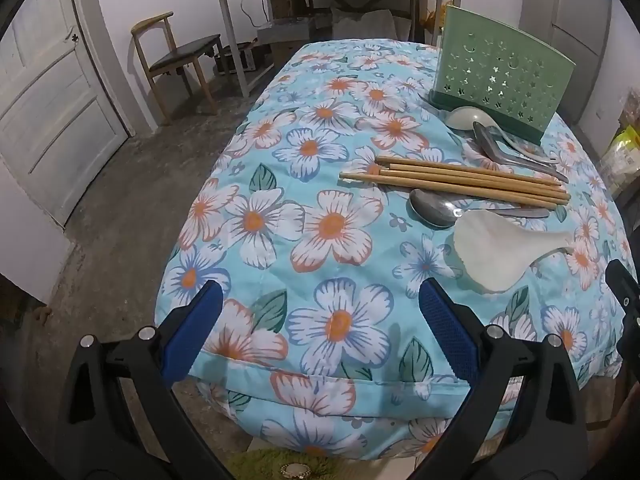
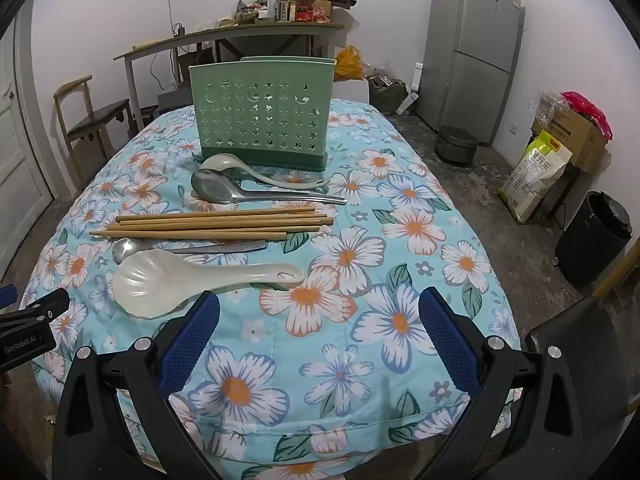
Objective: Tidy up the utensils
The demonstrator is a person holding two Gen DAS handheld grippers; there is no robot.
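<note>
Opening step, nothing grasped. Left gripper (image 1: 320, 320) and right gripper (image 2: 320, 328) spread wide, empty, over table's near edge. Utensils lie mid-table: white rice paddle (image 2: 160, 284) nearest, chopsticks (image 2: 216, 224), spoons; green holder (image 2: 262, 112) toward far edge. Next, likely: right closes on paddle handle.

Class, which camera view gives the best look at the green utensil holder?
The right wrist view: the green utensil holder faces the camera squarely, near centre, its whole perforated front visible. The left wrist view shows it off to the right, turned at an angle and smaller.

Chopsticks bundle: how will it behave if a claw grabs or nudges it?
The chopsticks look like stiff, light wood. They lie loose and side by side, so a nudge would probably scatter or roll them. Slender tapered tips may slip from a pinch on the soft floral cloth.
</note>
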